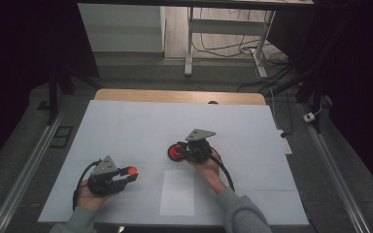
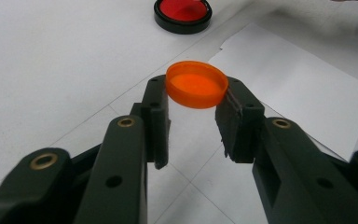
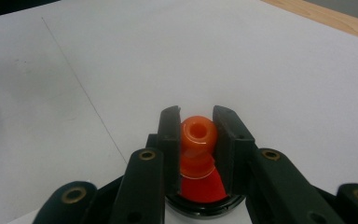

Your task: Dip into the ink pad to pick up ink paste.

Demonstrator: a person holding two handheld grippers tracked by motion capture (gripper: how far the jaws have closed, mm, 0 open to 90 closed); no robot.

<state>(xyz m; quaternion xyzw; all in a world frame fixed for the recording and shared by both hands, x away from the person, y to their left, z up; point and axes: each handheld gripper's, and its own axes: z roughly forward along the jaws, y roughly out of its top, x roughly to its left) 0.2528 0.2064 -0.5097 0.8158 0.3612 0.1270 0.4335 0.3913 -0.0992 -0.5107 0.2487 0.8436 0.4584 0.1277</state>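
Nearest, at the front left of the white table (image 1: 126, 126): left gripper (image 1: 126, 175), held low in the person's left hand (image 1: 91, 198), jaws narrowed onto the rim of a small orange cap (image 2: 196, 84), hollow side up, clear of the surface. Just ahead and to the right, flat on the table: a blank sheet of white paper (image 1: 177, 192). Farther on, near the table's middle: right gripper (image 1: 180, 149), jaws closed on the neck of an orange nozzle-like piece (image 3: 197, 133), directly over a round black dish with a red inside (image 3: 200, 196); contact between piece and dish impossible to tell. Beyond, bare table, a wooden edge (image 1: 179, 96), then floor and cables. Likely step: joining cap and nozzle piece. Advice for doing it well: keep the nozzle upright and steady, bring the cap across level, turn the hollow side toward the nozzle's tip, centre it before pressing, and hold the light pinch on the rim to avoid popping the cap free.
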